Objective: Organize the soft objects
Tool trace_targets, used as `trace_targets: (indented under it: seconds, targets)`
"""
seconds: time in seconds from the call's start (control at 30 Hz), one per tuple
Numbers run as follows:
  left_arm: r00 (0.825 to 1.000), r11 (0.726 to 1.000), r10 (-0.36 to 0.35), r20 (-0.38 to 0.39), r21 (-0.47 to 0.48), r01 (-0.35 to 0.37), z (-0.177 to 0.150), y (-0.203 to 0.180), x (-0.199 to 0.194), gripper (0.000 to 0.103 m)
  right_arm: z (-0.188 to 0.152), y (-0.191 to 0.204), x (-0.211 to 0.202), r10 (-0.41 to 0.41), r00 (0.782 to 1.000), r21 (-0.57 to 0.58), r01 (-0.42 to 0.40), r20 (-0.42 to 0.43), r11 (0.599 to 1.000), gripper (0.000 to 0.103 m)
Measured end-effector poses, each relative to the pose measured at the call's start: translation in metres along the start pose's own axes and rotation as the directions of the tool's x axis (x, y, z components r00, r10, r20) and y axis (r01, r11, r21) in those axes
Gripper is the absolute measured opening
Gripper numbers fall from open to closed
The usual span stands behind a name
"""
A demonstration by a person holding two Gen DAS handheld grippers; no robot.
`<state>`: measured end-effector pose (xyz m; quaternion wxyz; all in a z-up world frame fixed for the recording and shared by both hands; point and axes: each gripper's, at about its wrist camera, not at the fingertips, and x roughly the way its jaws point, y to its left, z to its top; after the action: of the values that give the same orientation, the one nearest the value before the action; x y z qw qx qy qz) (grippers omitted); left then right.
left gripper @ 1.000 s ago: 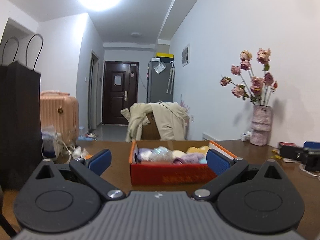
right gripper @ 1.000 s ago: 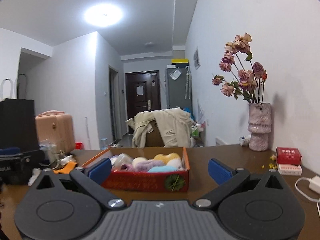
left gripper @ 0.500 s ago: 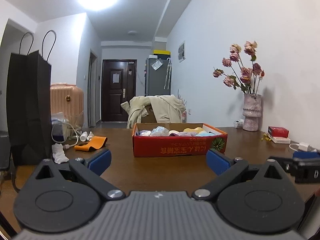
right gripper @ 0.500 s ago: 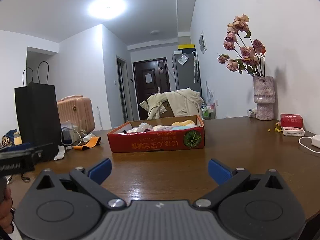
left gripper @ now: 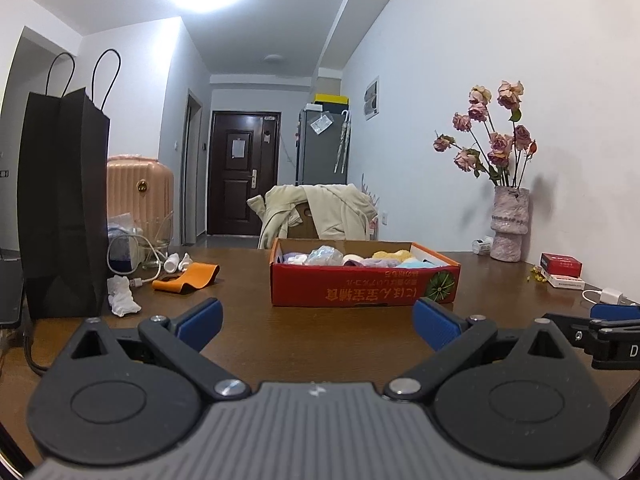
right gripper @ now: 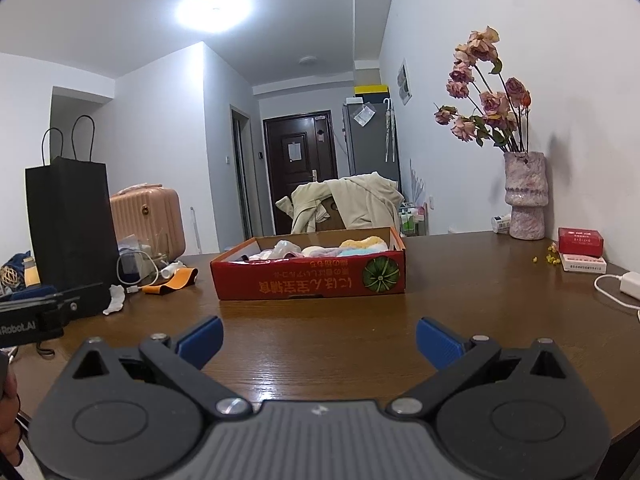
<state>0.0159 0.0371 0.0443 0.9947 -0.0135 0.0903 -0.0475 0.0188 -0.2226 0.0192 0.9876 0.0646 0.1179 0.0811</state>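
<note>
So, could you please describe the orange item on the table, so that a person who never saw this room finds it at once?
Start at the tall black paper bag standing on the left side of the brown table. Between it and the red cardboard box of soft things lies the orange band, flat and curled. It is the only orange thing there; the crumpled tissue and the cable beside it are white.

right gripper [right gripper: 318,340] held above a brown wooden table [right gripper: 360,344], blue-padded fingers [right gripper: 200,339] spread wide with nothing between them. ahead, a red cardboard box [right gripper: 310,278] containing pastel soft objects [right gripper: 320,249]. left: black paper bag [right gripper: 70,236], orange strap [right gripper: 170,281]. right: vase of dried roses [right gripper: 525,196], white charger [right gripper: 632,283].
</note>
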Motion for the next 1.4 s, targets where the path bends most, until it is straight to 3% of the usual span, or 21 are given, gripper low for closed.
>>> trace_targets:
  seconds: [1.4]
  targets:
    - [1.000, 1.000, 0.000, 0.004, 0.006, 0.000, 0.0010, 0.0003, 0.0004, 0.103, -0.0001, -0.0020, 0.0015, 0.011, 1.000, 0.001, -0.011, -0.002, 1.000, 0.103]
